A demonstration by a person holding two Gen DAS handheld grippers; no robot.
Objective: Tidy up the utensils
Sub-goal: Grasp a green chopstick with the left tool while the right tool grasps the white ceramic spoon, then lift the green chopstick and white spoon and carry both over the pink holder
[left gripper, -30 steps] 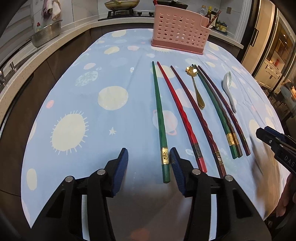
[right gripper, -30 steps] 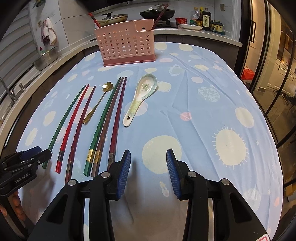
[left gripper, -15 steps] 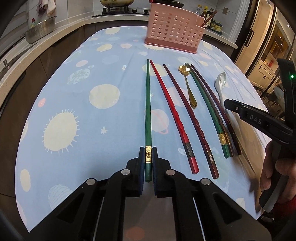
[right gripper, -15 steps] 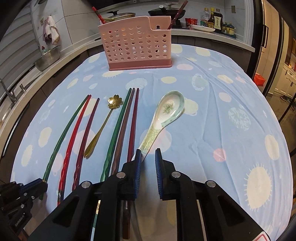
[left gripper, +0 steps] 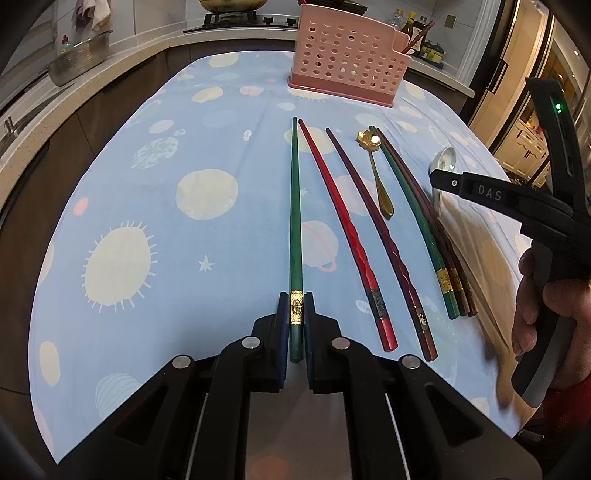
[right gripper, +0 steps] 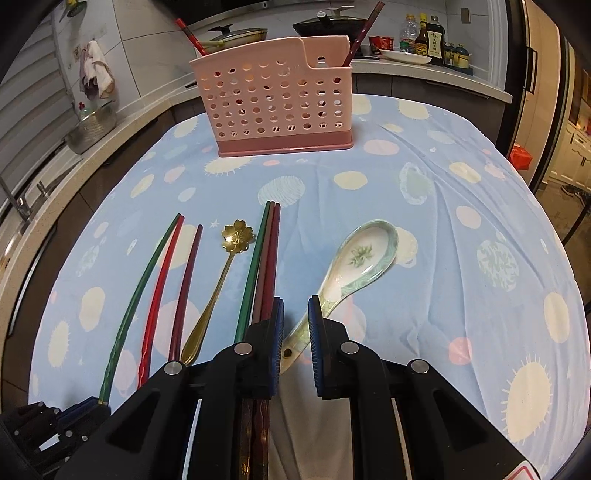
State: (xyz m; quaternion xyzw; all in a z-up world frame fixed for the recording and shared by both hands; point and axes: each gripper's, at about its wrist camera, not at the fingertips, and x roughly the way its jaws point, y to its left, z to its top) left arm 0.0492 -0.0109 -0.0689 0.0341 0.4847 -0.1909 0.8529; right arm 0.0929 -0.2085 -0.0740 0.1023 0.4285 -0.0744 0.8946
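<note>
A blue tablecloth [right gripper: 443,192] printed with suns and planets covers the table. Behind it, a pale counter [right gripper: 424,70] carries sauce bottles [right gripper: 430,38], a white plate [right gripper: 404,56] and a lidded dark pan [right gripper: 325,24]. On the left sit a metal colander [right gripper: 90,129] and what looks like a hanging cloth [right gripper: 94,70].

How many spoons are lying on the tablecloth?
2: a gold flower-shaped spoon among the chopsticks, and a ceramic soup spoon to its right, its handle between the right gripper fingers.
</note>
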